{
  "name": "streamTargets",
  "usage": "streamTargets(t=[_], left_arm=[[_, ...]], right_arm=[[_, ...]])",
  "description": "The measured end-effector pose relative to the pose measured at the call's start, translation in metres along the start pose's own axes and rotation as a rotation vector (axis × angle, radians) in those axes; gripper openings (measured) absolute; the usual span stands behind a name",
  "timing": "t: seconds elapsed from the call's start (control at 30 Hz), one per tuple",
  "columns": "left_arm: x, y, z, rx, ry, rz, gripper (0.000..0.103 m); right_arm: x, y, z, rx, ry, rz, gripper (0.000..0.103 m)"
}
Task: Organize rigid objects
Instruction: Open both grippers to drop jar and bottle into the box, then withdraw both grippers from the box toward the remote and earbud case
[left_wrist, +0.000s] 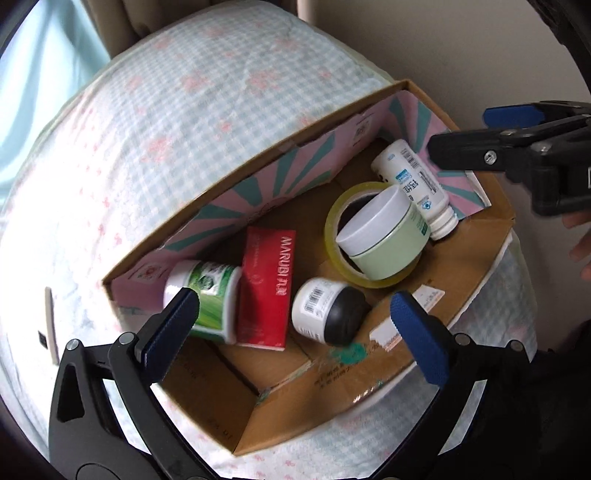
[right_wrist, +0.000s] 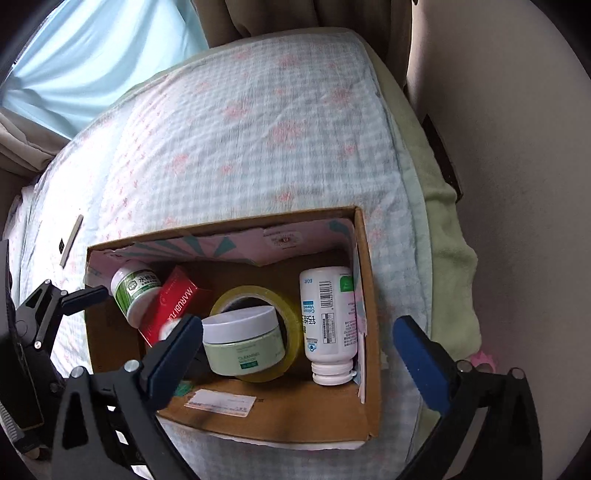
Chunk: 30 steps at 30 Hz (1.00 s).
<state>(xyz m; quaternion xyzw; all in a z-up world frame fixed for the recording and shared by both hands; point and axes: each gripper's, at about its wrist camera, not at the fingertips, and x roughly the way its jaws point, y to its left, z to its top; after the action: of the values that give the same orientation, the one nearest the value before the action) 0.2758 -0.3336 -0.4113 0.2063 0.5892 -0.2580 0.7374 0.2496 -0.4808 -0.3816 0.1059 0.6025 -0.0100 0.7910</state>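
Observation:
An open cardboard box (left_wrist: 472, 254) (right_wrist: 369, 369) lies on the bed. In it are a green-labelled bottle (left_wrist: 210, 295) (right_wrist: 135, 291), a red MARUBI carton (left_wrist: 267, 288) (right_wrist: 177, 302), a white jar with a black cap (left_wrist: 328, 312), a yellow tape roll (left_wrist: 334, 221) (right_wrist: 291, 314), a pale green cream jar (left_wrist: 384, 236) (right_wrist: 243, 343) resting on the roll, and a white pill bottle (left_wrist: 413, 184) (right_wrist: 328, 317). My left gripper (left_wrist: 295, 317) is open and empty over the box's near left part. My right gripper (right_wrist: 299, 345) is open and empty above the box; it also shows in the left wrist view (left_wrist: 458, 136).
The box sits on a pale checked quilt (left_wrist: 184, 122) (right_wrist: 240, 147) with pink flowers. A thin white card (left_wrist: 50, 325) (right_wrist: 70, 240) lies on the quilt left of the box. A green blanket (right_wrist: 443, 229) and a wall are at the right, curtains at the back.

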Motion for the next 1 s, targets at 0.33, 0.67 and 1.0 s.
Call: streamTargets(t=[0.33,0.67,1.0], left_arm=[[-0.039,0.015,-0.017,-0.062,-0.053,0.007,0.103],[-0.112,0.011,-0.032,-0.078,-0.143,0.000,0.103],[-0.190,0.027,-0.060,-0.100,-0.218,0.001,0.103]], right_arm=[[-0.027,0.011,-0.009,0.041,-0.041,0.010,0.103],[-0.074,0.031,-0.015,0.006,-0.096,-0.010,0.103],[-0.135,0.068,-0.035,-0.018,-0.159,-0.043,0.103]])
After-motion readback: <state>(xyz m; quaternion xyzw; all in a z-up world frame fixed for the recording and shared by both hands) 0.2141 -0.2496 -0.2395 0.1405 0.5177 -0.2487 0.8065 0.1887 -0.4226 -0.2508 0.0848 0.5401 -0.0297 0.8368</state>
